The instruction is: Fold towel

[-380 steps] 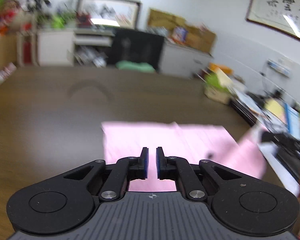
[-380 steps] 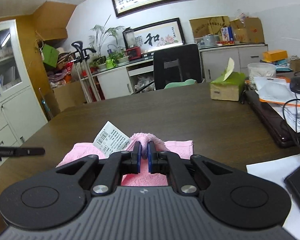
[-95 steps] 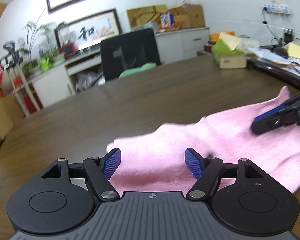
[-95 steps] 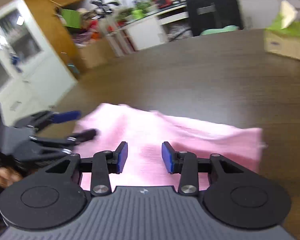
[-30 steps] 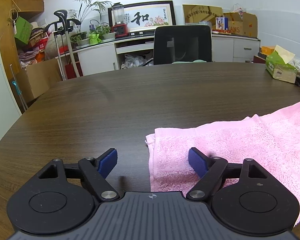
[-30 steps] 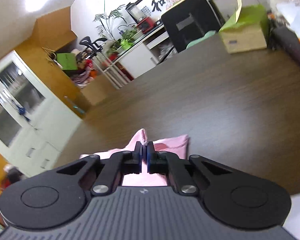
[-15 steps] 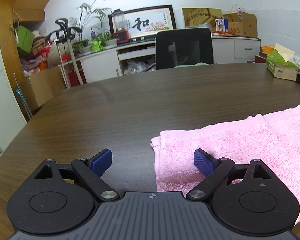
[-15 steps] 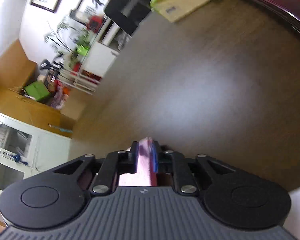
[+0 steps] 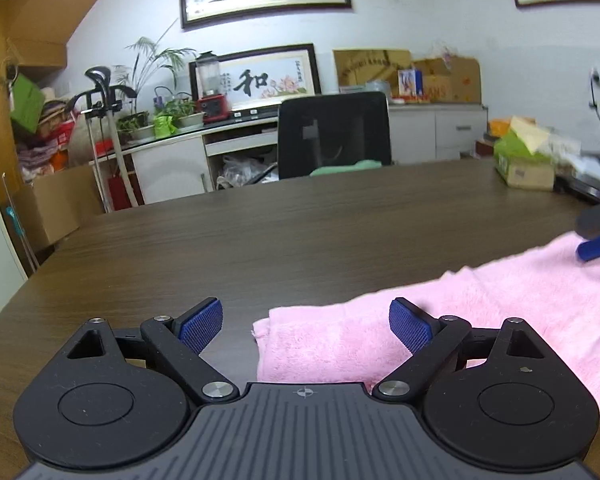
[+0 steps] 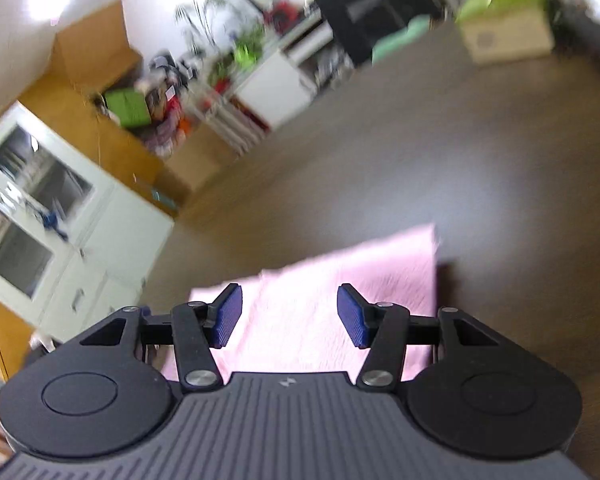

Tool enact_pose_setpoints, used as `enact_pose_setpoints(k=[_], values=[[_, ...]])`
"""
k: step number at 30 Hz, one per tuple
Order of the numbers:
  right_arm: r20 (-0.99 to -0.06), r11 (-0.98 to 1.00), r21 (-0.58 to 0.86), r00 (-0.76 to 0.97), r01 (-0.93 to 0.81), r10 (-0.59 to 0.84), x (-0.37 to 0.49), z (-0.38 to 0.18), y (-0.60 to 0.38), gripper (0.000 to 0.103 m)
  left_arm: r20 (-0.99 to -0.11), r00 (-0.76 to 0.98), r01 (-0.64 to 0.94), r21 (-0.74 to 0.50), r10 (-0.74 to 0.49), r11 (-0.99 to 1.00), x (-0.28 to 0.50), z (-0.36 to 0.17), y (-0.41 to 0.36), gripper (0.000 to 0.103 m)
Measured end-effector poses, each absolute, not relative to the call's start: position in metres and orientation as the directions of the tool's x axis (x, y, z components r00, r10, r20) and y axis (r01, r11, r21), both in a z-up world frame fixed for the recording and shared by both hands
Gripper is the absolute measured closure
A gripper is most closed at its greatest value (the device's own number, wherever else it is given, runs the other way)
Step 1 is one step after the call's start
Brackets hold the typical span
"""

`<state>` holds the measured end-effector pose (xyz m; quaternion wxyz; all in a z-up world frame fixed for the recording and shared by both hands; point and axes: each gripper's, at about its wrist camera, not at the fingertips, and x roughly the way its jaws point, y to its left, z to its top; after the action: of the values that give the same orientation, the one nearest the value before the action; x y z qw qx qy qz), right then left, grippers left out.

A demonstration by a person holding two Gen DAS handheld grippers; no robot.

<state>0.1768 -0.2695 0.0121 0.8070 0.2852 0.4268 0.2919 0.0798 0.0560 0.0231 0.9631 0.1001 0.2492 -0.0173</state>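
A pink towel (image 9: pixel 480 308) lies folded on the dark wooden table (image 9: pixel 300 224), reaching from the lower middle to the right edge of the left wrist view. My left gripper (image 9: pixel 306 330) stands wide open over the towel's near left corner, pads clear of the cloth. The other gripper's blue fingertip (image 9: pixel 596 246) shows at the far right, over the towel's far end. In the blurred right wrist view the towel (image 10: pixel 340 280) lies flat below my right gripper (image 10: pixel 292 316). Its jaws are opening, and nothing is pinched between the blue pads.
A black office chair (image 9: pixel 334 136) stands behind the table's far edge. A green tissue box (image 9: pixel 524 160) sits at the table's right, with papers and a dark tray beyond it. Cabinets, plants and boxes line the back wall.
My right gripper has let go of the towel's raised fold and spread its jaws; the towel now lies flat. The left gripper stayed wide open by the near corner.
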Motion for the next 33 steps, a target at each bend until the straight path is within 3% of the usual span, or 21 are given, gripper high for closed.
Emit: enact_pose_setpoints(k=[3,10,15,21,26,30,33], values=[[-0.545,0.717,0.651,0.505,-0.248,0.67,0.179,0.01,-0.255,0.055,-0.532,0.843,0.052,0.235,0.084,0.971,0.089,0.014,0.055,0.017],[-0.535,0.752,0.536,0.534,-0.384,0.655,0.158,0.035,-0.226,0.047,-0.566,0.818,0.016,0.204,0.104,0.979,0.093,0.01,0.067,0.016],[-0.609,0.793,0.482,0.508,-0.373,0.609,0.153,0.031,-0.21,0.046,-0.558,0.821,0.013,0.234,0.123,0.972,0.091,0.009,0.066,0.015],[-0.5,0.752,0.582,0.594,-0.31,0.631,0.136,0.049,-0.256,0.045,-0.546,0.83,0.014,0.222,0.112,0.975,0.082,0.013,0.068,0.016],[-0.479,0.753,0.614,0.647,-0.236,0.593,0.124,0.044,-0.29,0.043,-0.514,0.852,0.023,0.225,0.098,0.974,0.071,0.025,0.07,0.016],[-0.491,0.746,0.629,0.631,-0.219,0.6,0.121,0.031,-0.292,0.042,-0.567,0.82,0.067,0.232,0.079,0.97,0.072,0.021,0.066,0.015],[-0.551,0.766,0.614,0.591,-0.191,0.59,0.128,0.014,-0.278,0.043,-0.572,0.814,0.073,0.281,0.106,0.957,0.071,0.015,0.059,0.015]])
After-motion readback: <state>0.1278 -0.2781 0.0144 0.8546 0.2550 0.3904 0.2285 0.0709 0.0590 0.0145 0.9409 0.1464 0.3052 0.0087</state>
